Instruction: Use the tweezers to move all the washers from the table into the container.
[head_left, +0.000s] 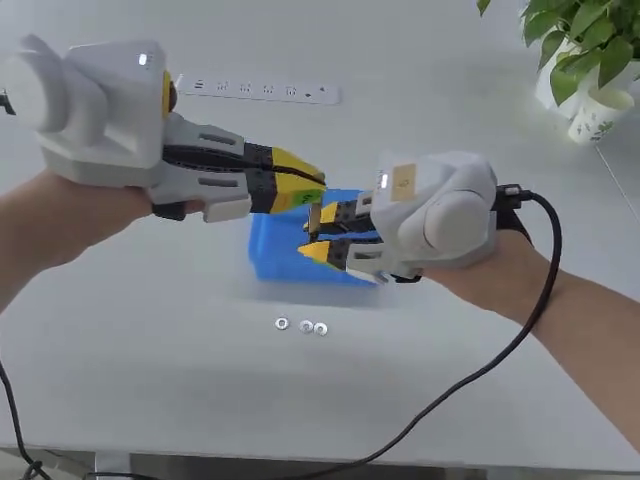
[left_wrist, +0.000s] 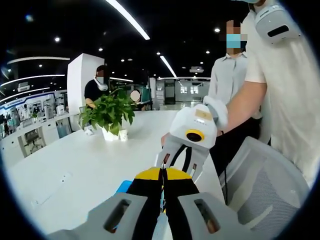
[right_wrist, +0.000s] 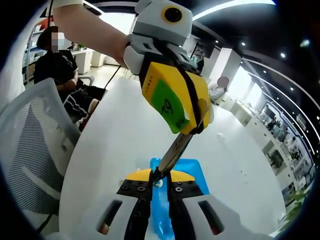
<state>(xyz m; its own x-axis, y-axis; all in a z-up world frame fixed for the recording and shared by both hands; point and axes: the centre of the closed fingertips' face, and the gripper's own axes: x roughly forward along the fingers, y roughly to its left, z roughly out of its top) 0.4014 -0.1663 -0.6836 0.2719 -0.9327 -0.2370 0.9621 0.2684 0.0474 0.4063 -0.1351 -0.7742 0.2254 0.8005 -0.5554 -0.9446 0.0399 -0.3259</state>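
A slim metal pair of tweezers (head_left: 313, 216) spans between my two grippers above the blue container (head_left: 272, 258). My left gripper (head_left: 312, 186) comes in from the left, shut on the tweezers' upper end; in the right gripper view it (right_wrist: 193, 131) hangs from the top with the tweezers (right_wrist: 175, 149) slanting down. My right gripper (right_wrist: 158, 179) has its jaws closed around the tweezers' tip, where a small round piece shows, too small to name. Three washers (head_left: 306, 326) lie in a row on the table in front of the container. In the left gripper view my own jaws (left_wrist: 162, 173) are pressed together.
A white power strip (head_left: 265, 91) lies at the table's far side and a potted plant (head_left: 585, 60) stands at the far right. A black cable (head_left: 500, 350) trails from the right gripper across the table. A mesh chair (right_wrist: 30, 140) and people stand beside the table.
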